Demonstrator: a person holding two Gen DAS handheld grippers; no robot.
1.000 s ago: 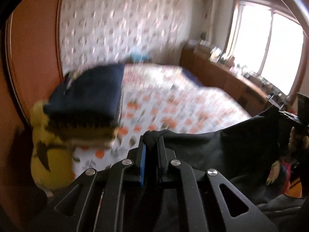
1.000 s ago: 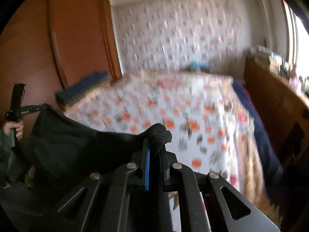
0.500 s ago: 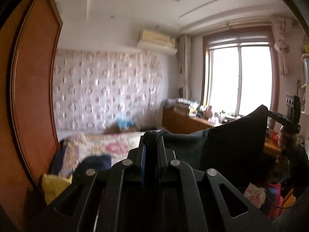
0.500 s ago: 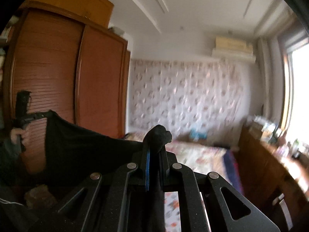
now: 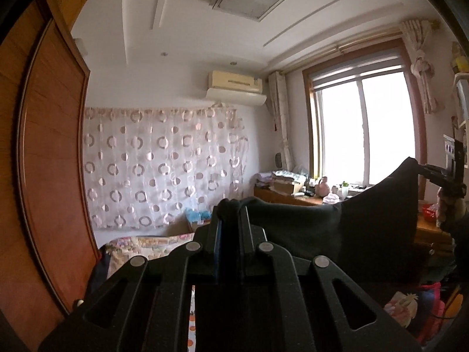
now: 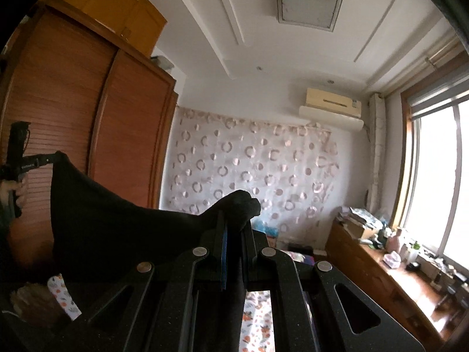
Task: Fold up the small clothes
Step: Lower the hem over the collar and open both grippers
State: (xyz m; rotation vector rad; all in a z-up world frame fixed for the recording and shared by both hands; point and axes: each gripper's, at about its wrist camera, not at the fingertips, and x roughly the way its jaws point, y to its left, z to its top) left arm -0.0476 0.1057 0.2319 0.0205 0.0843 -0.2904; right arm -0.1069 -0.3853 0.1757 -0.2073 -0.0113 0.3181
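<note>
A black garment (image 5: 351,228) hangs stretched in the air between my two grippers. My left gripper (image 5: 230,214) is shut on one corner of it, fabric bunched at the fingertips. My right gripper (image 6: 234,214) is shut on the other corner; the black garment (image 6: 117,228) spreads to the left there. In the left wrist view the right gripper (image 5: 422,171) shows at the far right holding the cloth's top corner. In the right wrist view the left gripper (image 6: 48,158) shows at the far left doing the same. Both cameras point up towards the wall and ceiling.
The floral bed (image 6: 258,322) lies low in view beneath the grippers. A wooden wardrobe (image 6: 88,123) stands on the left. A cluttered wooden dresser (image 6: 381,264) runs under the window (image 5: 363,129) on the right. A patterned curtain (image 5: 164,170) covers the far wall.
Both grippers have lifted and tilted upwards with the black garment still held. The view swung from the bed and the folded stack to the wall and ceiling.
</note>
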